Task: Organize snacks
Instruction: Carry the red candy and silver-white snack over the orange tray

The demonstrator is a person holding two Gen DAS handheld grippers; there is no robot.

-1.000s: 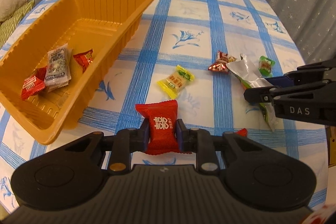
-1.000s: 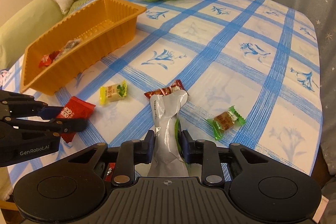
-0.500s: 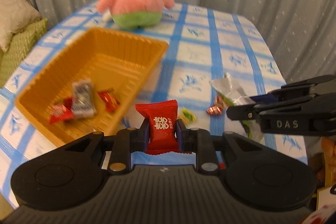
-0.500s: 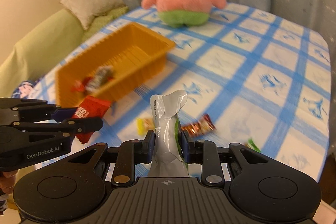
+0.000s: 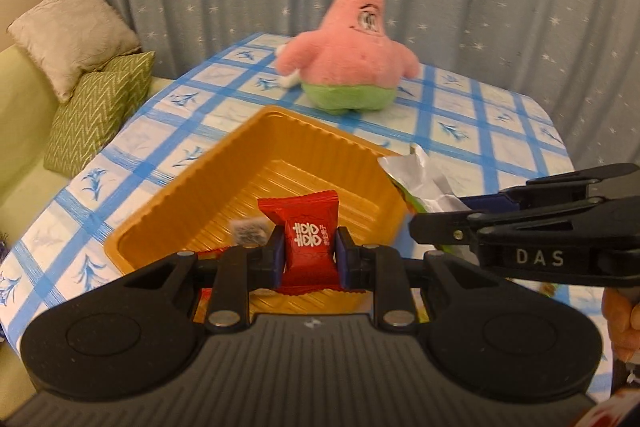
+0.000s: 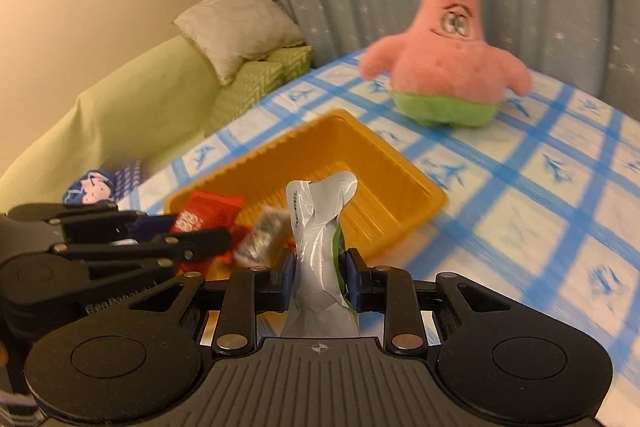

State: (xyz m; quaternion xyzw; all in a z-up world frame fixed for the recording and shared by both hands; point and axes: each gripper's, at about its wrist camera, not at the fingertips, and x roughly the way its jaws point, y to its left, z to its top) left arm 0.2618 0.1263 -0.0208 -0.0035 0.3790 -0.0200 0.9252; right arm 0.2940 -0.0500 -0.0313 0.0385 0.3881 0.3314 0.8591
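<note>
Snacks were the business here: in the left wrist view a red candy packet (image 5: 310, 241) stood pinched upright between the narrow jaws of the left gripper (image 5: 309, 251), held over the near end of the orange plastic tray (image 5: 180, 203), presumably so it could drop in beside a grey wrapped snack (image 5: 249, 230) already inside. The right gripper (image 5: 436, 223) reached in from the right with a crumpled silver wrapper (image 5: 420, 177). In the right wrist view that silver wrapper (image 6: 318, 227) was clamped between the right gripper (image 6: 319, 277) jaws, aimed at the same tray (image 6: 400, 187), while the left gripper (image 6: 192, 233) carried its red packet (image 6: 208, 213) alongside. A pink starfish plush (image 6: 444, 67) sat beyond on the checked tablecloth (image 6: 540, 219).
</note>
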